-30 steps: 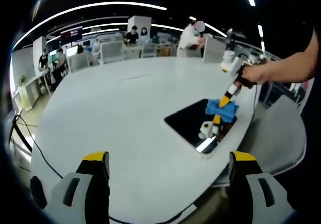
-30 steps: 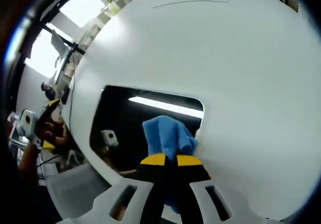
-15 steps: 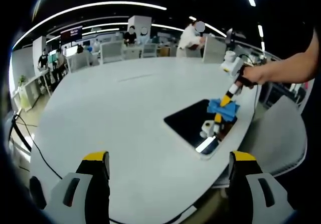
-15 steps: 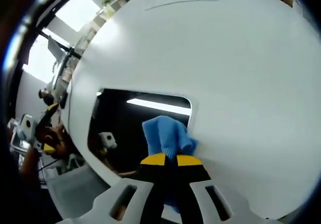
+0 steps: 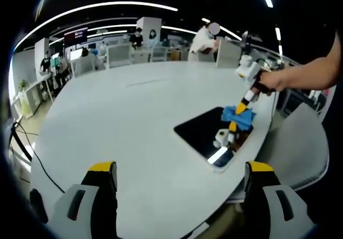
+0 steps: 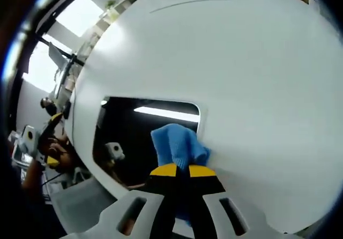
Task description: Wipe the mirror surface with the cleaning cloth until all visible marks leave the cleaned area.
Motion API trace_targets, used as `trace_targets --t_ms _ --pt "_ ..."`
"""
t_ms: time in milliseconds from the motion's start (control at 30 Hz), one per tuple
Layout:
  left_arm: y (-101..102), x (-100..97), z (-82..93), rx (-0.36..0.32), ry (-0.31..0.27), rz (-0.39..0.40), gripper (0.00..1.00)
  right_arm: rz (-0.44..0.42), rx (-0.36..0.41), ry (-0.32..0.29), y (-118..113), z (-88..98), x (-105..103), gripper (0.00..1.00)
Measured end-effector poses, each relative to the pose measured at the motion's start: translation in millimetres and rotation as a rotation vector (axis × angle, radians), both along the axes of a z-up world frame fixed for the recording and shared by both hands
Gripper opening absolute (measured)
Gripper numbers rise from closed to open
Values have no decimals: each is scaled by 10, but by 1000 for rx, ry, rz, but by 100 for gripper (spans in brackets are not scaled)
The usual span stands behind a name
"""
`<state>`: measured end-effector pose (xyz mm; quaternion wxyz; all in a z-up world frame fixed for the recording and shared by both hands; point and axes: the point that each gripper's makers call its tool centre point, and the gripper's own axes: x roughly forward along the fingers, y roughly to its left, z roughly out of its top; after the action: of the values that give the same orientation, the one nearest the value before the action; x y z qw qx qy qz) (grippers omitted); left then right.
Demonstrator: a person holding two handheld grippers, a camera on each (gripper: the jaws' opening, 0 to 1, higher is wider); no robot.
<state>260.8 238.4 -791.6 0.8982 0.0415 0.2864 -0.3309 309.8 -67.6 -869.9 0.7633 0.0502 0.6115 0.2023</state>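
Cloth (image 6: 178,148) clamped in right gripper (image 6: 179,170) jaws, pressed on mirror (image 6: 134,132); left gripper (image 5: 180,174) jaws spread

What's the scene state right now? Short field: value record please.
surface: white table
mirror: dark rectangular mirror lying flat near the table edge
cloth: blue cleaning cloth, pinched in the right gripper, pressed at the mirror's edge
right gripper: jaws shut on the cloth, held by a hand
left gripper: left gripper open, holding nothing, hanging above the table away from the mirror
marks on mirror: cannot tell; reflections cover the glass
background: office with people at desks
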Motion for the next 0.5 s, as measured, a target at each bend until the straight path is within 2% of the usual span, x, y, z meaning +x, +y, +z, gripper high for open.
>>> trace_targets --t_ms 133,500 --pt "-13 -2 -4 -2 1 -3 99 -1 -12 -13 10 7 -11 0" --pt "-16 18 -22 -7 2 -1 99 -21 3 -2 -5 8 -142 0"
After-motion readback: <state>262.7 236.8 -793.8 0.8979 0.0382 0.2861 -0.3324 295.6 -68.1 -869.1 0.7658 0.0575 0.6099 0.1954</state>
